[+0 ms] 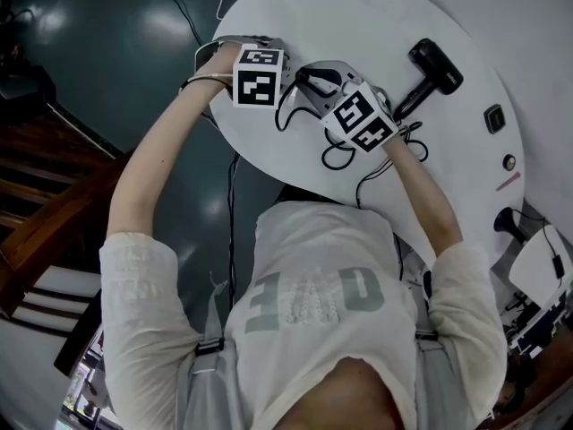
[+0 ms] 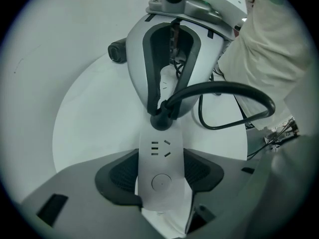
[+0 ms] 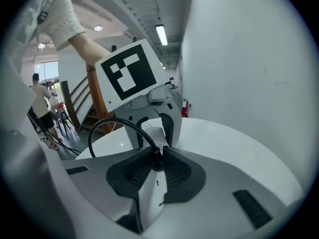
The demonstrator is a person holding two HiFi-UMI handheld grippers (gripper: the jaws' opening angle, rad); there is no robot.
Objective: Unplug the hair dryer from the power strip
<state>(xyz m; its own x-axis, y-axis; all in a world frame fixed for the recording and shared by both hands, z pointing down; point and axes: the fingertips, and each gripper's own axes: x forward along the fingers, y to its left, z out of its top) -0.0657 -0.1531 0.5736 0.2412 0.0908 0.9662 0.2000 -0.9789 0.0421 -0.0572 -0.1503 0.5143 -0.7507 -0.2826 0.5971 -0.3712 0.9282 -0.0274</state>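
A white power strip point(image 2: 160, 158) lies on the round white table point(image 1: 358, 16). My left gripper point(image 2: 160, 177) points steeply down and is shut on the strip's near end, a pad pressed to each side. The black plug point(image 2: 160, 120) sits in the strip's far socket, and its black cable point(image 2: 234, 88) loops off to the right. My right gripper point(image 3: 157, 158) comes in from the other side, its pads closed against the plug point(image 3: 157, 165). The black hair dryer point(image 1: 436, 68) lies farther right on the table, apart from both grippers.
Near the table's right edge lie a small black square item point(image 1: 494, 117), a small round item point(image 1: 508, 161) and a pink stick point(image 1: 507, 182). Wooden stairs point(image 1: 36, 204) stand at the left. A person point(image 3: 41, 103) stands far off.
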